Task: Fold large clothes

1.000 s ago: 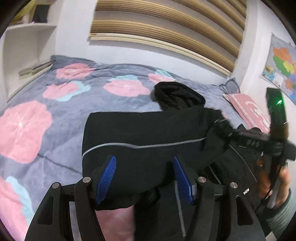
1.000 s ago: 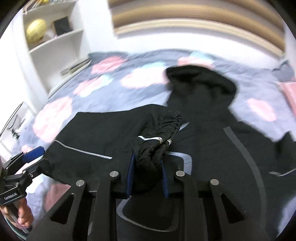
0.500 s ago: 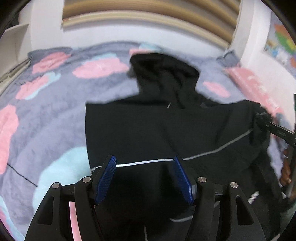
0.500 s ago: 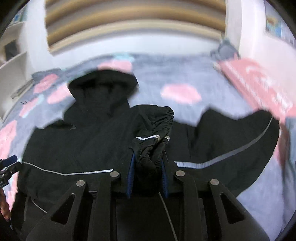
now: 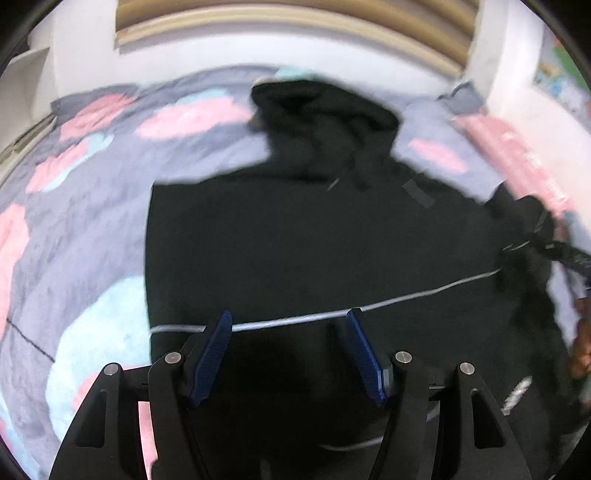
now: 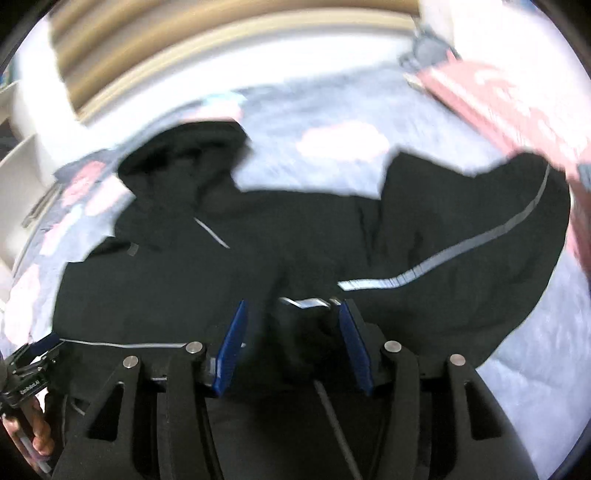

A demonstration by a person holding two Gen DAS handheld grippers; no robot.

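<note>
A black hooded jacket with thin grey reflective stripes lies spread on the bed, hood toward the headboard. One sleeve is folded across its body. My left gripper is open just above the folded sleeve near its stripe. My right gripper has its jaws apart; the sleeve cuff lies loose between its fingers. The other sleeve stretches out to the right in the right wrist view. The jacket fills the middle of that view.
The bed has a grey blanket with pink and light blue flowers. A pink pillow lies at the right. A striped headboard and white wall stand behind. White shelves are at the left.
My right gripper has opened and let go of the sleeve cuff it held shut. Both grippers carried the sleeve across the jacket body; the views swung right.
</note>
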